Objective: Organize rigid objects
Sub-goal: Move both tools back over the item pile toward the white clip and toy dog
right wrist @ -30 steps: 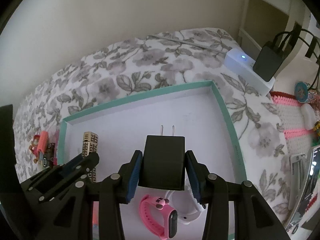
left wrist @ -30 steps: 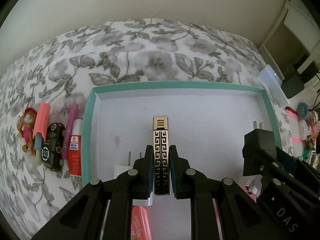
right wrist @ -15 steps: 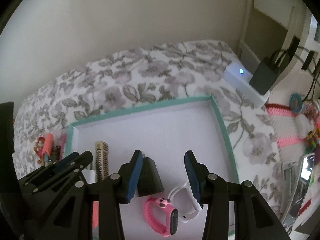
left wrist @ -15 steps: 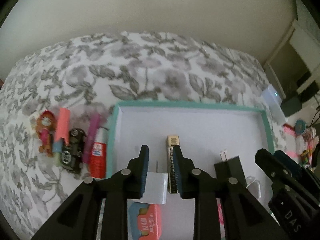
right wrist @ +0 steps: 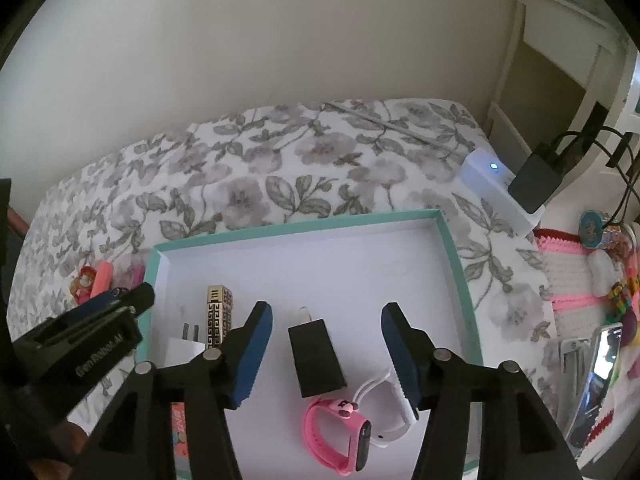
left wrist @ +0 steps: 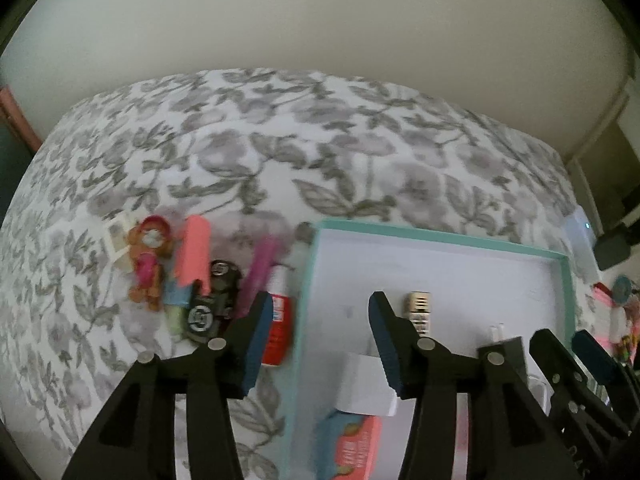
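Dim, soft indoor light; left view motion-blurred; fisheye-bent, dark-vignetted edges.

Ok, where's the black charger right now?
Right wrist view: the black charger lies flat in the teal tray, between the open right claw tips, right of the gold lighter.

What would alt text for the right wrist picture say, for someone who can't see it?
The open right gripper hovers over a black charger lying in a teal-edged tray on a floral cloth. Also in the tray: a gold lighter, a white plug and a pink watch.
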Tool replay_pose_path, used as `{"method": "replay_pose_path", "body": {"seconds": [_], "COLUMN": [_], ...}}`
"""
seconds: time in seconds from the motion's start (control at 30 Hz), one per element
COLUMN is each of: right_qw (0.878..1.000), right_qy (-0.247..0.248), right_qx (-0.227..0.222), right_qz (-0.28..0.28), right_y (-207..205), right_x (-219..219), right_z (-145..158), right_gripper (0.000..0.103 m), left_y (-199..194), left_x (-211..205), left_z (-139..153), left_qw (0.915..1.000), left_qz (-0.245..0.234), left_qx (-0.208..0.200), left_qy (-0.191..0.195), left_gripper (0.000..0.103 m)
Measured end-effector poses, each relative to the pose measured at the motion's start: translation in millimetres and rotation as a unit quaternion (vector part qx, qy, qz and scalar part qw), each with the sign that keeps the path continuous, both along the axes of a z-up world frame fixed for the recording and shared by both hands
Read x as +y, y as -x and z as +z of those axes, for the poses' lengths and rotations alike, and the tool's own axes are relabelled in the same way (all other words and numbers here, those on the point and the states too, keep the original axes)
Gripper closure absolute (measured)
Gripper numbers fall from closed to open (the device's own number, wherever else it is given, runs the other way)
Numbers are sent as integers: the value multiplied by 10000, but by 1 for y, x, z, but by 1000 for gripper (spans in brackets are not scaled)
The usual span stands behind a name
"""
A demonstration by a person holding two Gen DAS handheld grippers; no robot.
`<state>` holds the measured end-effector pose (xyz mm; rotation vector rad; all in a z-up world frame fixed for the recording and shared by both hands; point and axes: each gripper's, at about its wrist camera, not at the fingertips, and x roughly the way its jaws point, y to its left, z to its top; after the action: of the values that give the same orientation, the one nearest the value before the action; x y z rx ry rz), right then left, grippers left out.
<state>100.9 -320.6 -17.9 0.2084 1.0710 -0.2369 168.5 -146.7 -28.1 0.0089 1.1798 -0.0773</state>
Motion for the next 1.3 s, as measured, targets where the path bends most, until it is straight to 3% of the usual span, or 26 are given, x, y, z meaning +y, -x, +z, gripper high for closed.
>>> {"method": "replay_pose_path", "body": {"seconds": [0.07,0.2,0.4,0.47,0.67,0.8,1.3], "right_qw": [10000,9999,9995,9994,9988,9976,9889], "right_qy": [26,0,69,66,72,131,45], "right_qx": [13,1,-25,-41,-110,-171,-428], "right_qz": [33,117,309,346,471,655,1423], "right_y": [-1,-4,-9,-10,-15,-19,-35], "right_x": [4,13,32,38,58,76,161], "right_z": [-2,-7,-10,-10,-8,-5,3], "right_gripper": [35,22,11,8,0,0,0], "left_y": [-1,-2,-5,-7,-10,-12,-19], "left_x": [8,25,51,59,86,110,198], "left_z": [-1,-1,-1,0,3,7,17], "left_qw": [9999,9993,9980,9974,9955,9930,9815], "left_qz": [105,338,586,664,905,1127,1772], "left_qx": [0,-59,-111,-136,-219,-314,-711], "left_qy": [-40,-165,-212,-226,-189,-166,-139], "left_gripper": [32,29,24,12,12,7,7]}}
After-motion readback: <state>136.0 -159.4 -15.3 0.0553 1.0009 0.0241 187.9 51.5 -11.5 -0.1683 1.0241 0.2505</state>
